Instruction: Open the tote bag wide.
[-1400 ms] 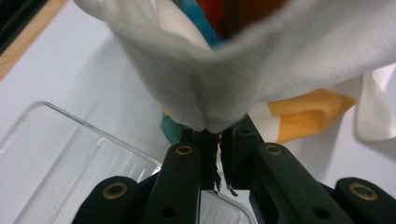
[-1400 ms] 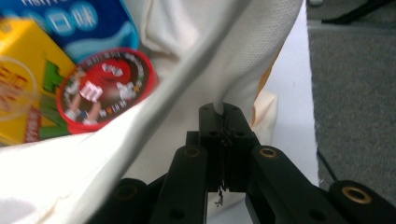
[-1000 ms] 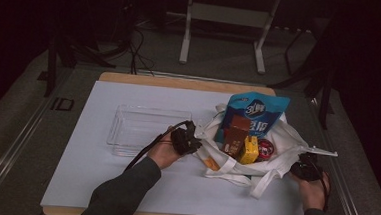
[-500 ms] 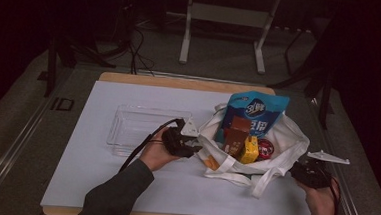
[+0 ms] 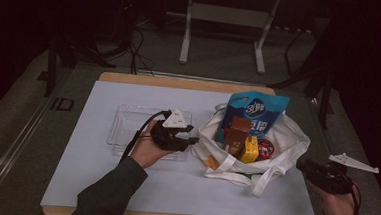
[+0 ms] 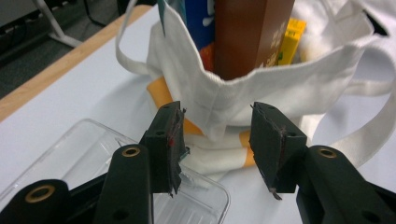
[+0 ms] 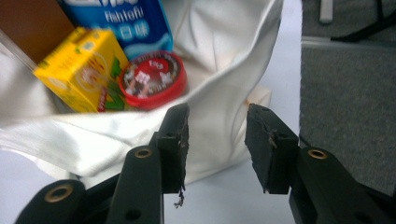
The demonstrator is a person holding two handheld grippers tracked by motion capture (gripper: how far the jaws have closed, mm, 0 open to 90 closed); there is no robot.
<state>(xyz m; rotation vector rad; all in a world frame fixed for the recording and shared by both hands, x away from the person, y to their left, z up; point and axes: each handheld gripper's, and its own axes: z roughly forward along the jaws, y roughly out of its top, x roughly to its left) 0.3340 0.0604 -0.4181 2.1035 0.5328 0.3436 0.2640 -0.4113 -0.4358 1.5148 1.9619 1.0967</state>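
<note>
White canvas tote bag (image 5: 281, 143) sits right of centre in the high view, holding a blue snack packet (image 5: 256, 111), brown box (image 5: 237, 135), yellow carton (image 5: 249, 148) and red-lidded tin (image 5: 265, 148). Both the left gripper (image 5: 189, 137) and right gripper (image 5: 307, 167) have just been opening; their jaws stand about halfway apart, gripping nothing, either side of the bag.

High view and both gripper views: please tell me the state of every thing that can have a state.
White cloth tote bag: mouth open, filled, resting on the table, held by neither gripper.
Clear plastic tray: upright, empty.
Blue snack bag: standing, sticking out of the tote.
Brown carton: upright inside the tote.
Yellow drink box: tilted inside the tote.
Red round lid: closed, leaning.
Left gripper: jaws just opened, open.
Right gripper: jaws just opened, open.
</note>
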